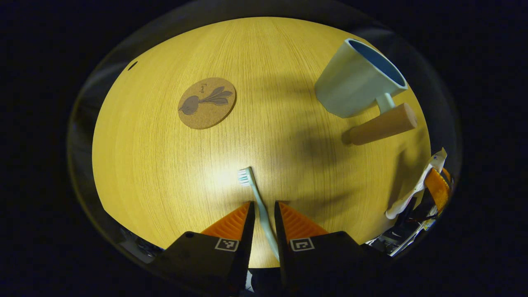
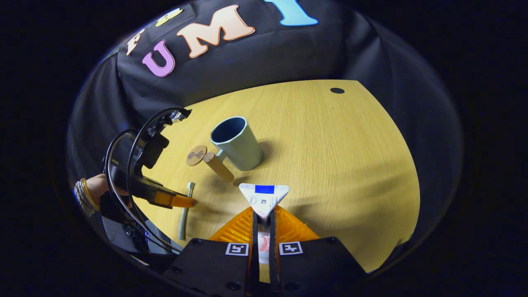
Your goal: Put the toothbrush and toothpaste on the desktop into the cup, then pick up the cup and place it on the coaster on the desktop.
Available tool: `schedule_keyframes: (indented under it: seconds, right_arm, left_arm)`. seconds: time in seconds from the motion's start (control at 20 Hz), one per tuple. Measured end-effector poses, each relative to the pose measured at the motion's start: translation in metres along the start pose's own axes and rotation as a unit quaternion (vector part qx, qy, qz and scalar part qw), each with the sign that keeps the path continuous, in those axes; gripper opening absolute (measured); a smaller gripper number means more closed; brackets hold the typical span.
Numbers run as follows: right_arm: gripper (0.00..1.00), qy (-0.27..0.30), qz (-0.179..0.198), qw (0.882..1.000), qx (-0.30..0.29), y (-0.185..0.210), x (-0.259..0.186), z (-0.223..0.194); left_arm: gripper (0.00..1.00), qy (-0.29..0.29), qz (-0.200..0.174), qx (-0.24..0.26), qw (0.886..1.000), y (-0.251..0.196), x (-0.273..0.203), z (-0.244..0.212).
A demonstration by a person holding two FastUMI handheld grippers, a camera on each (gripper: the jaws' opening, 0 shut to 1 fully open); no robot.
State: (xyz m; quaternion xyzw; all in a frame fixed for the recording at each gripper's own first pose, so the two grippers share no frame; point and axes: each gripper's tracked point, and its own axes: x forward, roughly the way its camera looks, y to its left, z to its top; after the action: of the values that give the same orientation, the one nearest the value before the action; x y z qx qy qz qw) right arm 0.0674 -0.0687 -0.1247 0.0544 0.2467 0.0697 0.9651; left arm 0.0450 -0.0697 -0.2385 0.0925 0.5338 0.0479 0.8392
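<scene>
My left hand-held gripper (image 1: pixel 262 203) sits low over the worktop (image 1: pixel 165 173), fingers a narrow gap apart w/ the toothbrush (image 1: pixel 259 204) handle lying between them; can't tell if they press it, bristle head pokes out just ahead. My right hand-held gripper (image 2: pixel 263 212) is closed tight on the toothpaste (image 2: pixel 264 197) tube, its flat crimped end sticking up past the fingertips, above the worktop. Farther out in the right gripper view, the cup (image 2: pixel 237 142) stands upright, wooden handle toward me. The coaster (image 1: pixel 207 102) lies flat beyond the toothbrush, well apart from it, nothing on it.
</scene>
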Motion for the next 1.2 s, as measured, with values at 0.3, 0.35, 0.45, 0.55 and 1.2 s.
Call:
schedule_keyframes:
  seconds: [0.3,0.35,0.45,0.55,1.2]
  right_arm:
    - [0.12,0.001,0.001,1.0,-0.009,0.005,0.002,0.0]
    - [0.12,0.001,0.001,1.0,-0.01,0.007,0.001,0.001]
    - [0.12,0.002,0.002,1.0,-0.013,0.011,0.001,0.0]
    - [0.12,0.005,0.003,1.0,-0.014,0.015,0.002,0.0]
    - [0.12,-0.048,-0.011,0.999,0.014,0.022,0.002,0.036]
  left_arm:
    - [0.17,-0.011,-0.001,0.001,1.0,0.003,0.001,0.008]
    - [0.09,-0.015,-0.007,0.002,1.0,0.003,-0.001,0.009]
    - [0.02,-0.032,-0.025,0.028,0.999,0.003,-0.001,0.009]
    - [0.0,-0.046,-0.034,0.028,0.998,0.002,-0.002,0.009]
    - [0.0,-0.16,-0.074,-0.075,0.981,0.006,-0.024,0.019]
